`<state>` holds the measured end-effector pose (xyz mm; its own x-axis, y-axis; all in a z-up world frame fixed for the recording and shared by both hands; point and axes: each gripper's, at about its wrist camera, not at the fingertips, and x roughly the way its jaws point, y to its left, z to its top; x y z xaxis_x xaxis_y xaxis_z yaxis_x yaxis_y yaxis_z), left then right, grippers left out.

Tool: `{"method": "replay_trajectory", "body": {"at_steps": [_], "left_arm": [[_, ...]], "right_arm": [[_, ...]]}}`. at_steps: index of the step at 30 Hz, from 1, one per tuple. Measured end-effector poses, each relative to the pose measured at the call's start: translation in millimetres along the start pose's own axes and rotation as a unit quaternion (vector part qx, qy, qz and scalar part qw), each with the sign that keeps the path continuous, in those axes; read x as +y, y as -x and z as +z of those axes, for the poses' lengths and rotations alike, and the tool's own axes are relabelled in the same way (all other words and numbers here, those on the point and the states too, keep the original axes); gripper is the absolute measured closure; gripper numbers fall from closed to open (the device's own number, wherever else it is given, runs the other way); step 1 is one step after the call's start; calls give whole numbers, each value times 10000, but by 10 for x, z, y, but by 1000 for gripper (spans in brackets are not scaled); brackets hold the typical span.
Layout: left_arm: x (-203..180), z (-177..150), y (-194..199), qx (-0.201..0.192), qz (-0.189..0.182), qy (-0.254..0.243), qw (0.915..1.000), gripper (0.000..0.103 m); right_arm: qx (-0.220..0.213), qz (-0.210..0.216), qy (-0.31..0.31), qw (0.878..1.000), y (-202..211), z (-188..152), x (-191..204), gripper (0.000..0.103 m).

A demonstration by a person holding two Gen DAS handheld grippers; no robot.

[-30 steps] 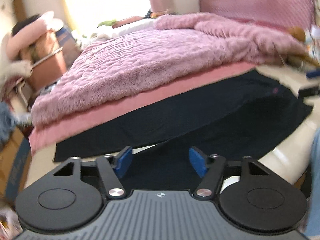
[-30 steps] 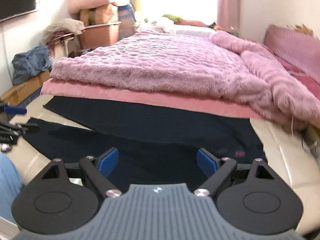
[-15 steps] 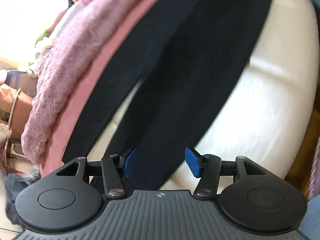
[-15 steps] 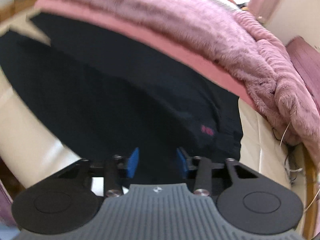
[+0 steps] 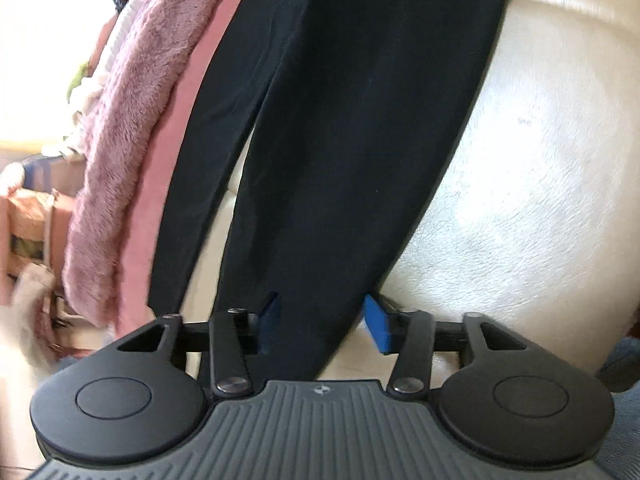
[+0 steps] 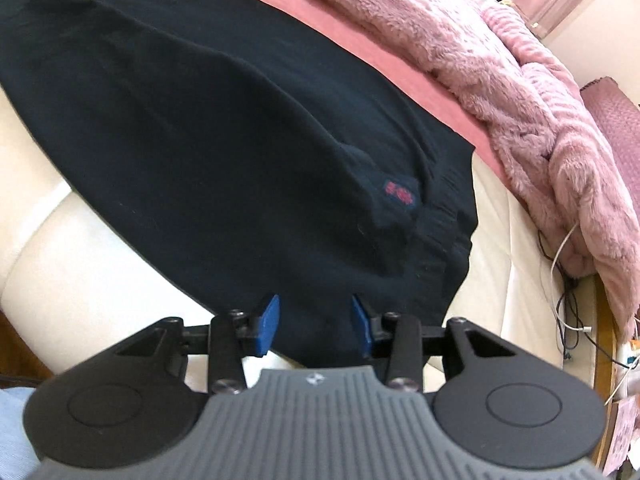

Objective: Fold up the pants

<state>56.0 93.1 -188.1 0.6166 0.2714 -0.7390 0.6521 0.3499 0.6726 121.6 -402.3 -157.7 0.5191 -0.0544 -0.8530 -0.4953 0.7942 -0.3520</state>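
Black pants lie flat on a cream bench, their two legs spread apart. In the left wrist view my left gripper is open, with the near leg's hem end between its blue pads. In the right wrist view the pants show their waistband and a small red label. My right gripper is open, its blue pads on either side of the waistband's near edge. Neither gripper is closed on the cloth.
A cream cushioned bench carries the pants. A pink fuzzy blanket and pink sheet on the bed border the far leg. Cables hang at the bench's right end. Boxes and clutter stand at the left.
Both grippers tipped down from looking across the bed and moved in close over the pants. The right gripper's pads have narrowed around the waistband edge; the left now straddles the leg hem.
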Motion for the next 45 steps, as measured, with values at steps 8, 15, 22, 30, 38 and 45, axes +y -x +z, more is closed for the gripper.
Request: {"method": "replay_trajectory", "body": {"at_steps": [8, 15, 22, 30, 38, 45], "left_arm": [[-102, 79, -20, 154, 50, 208, 9997, 98], [373, 142, 55, 154, -66, 2015, 9793, 102], [627, 139, 148, 87, 10, 2814, 9595, 102], [833, 163, 279, -24, 64, 3406, 9402, 102], [1218, 286, 383, -164, 384, 3618, 9313, 102], [1753, 439, 258, -139, 341, 4042, 9139, 102]], "right_arm": [[146, -76, 724, 9972, 55, -104, 14, 67], [497, 168, 1834, 9816, 56, -218, 70, 69], [731, -30, 2673, 9608, -105, -228, 171, 82], [395, -574, 2772, 9583, 102, -338, 129, 103], [-347, -1202, 1870, 9744, 408, 5, -220, 103], [-711, -1592, 1333, 9756, 448, 505, -589, 103]]}}
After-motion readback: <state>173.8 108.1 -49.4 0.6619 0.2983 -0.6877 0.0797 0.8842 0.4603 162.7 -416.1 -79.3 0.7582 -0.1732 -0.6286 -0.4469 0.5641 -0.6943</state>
